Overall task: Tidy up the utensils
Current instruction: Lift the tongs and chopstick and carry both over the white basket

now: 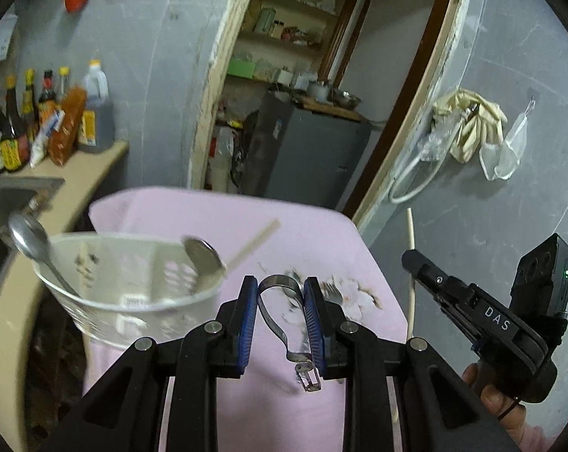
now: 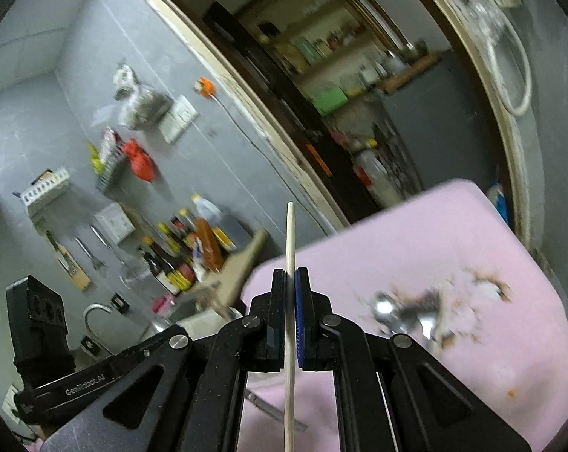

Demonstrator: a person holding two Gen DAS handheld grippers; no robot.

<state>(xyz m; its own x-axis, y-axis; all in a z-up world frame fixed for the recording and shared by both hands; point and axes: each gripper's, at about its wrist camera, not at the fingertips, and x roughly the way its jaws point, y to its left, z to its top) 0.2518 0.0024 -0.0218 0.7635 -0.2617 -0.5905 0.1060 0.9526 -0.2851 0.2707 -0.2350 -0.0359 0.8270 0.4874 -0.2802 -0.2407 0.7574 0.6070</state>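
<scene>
My left gripper [image 1: 280, 293] is shut on a metal peeler [image 1: 280, 314] with a looped handle, held above the pink table [image 1: 193, 222]. A white perforated utensil holder [image 1: 133, 290] stands just left of it, holding two spoons [image 1: 29, 241] and a chopstick [image 1: 251, 246]. My right gripper [image 2: 290, 282] is shut on a pale wooden chopstick [image 2: 289, 301], held upright above the table; it also shows in the left wrist view [image 1: 410, 282]. Spoons and a fork [image 2: 404, 314] lie on the scorched patch of the table [image 2: 415, 241].
A counter [image 1: 84, 180] with sauce bottles [image 1: 39, 120] and a sink [image 1: 5, 203] is at the left. An open doorway [image 1: 302, 94] to a storeroom is behind the table. Gloves and a hose [image 1: 468, 128] hang on the right wall.
</scene>
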